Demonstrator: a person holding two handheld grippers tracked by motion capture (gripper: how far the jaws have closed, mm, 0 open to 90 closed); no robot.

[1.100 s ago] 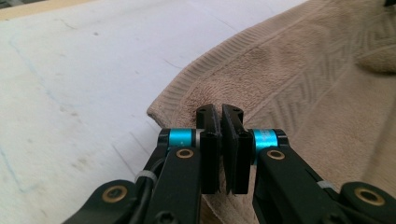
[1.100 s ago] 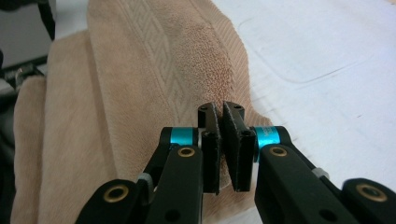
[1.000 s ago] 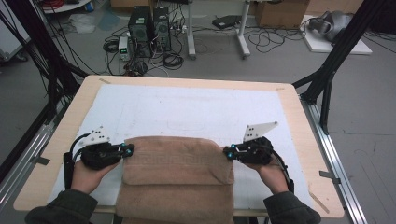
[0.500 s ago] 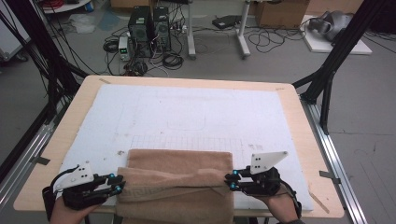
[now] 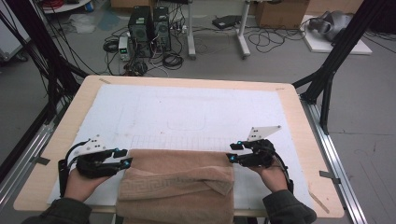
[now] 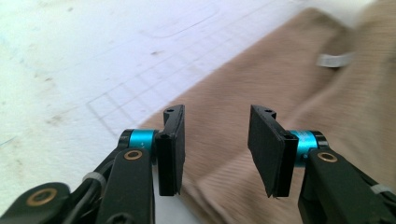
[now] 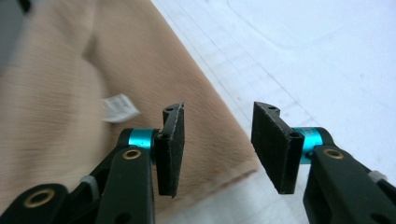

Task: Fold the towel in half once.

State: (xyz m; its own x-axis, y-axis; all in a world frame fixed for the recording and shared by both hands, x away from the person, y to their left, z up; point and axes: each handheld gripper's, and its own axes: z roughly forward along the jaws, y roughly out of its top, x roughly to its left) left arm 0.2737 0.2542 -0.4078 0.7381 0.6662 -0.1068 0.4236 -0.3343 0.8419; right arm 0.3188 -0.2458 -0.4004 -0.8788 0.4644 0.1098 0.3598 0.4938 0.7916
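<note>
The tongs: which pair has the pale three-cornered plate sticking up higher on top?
The right tongs, at the towel's far right corner. Their plate tilts up clear above the hand, while the plate on the left tongs lies low over the knuckles.

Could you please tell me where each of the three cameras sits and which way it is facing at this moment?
High view: above the person's side, looking forward and down on the table; both hands, the left gripper and right gripper show.
Left gripper view: rides the left gripper, looking past its open jaws at the towel and the white mat.
Right gripper view: rides the right gripper, jaws open over the towel's corner.
Shared: both gripper views show the towel's small white label.
</note>
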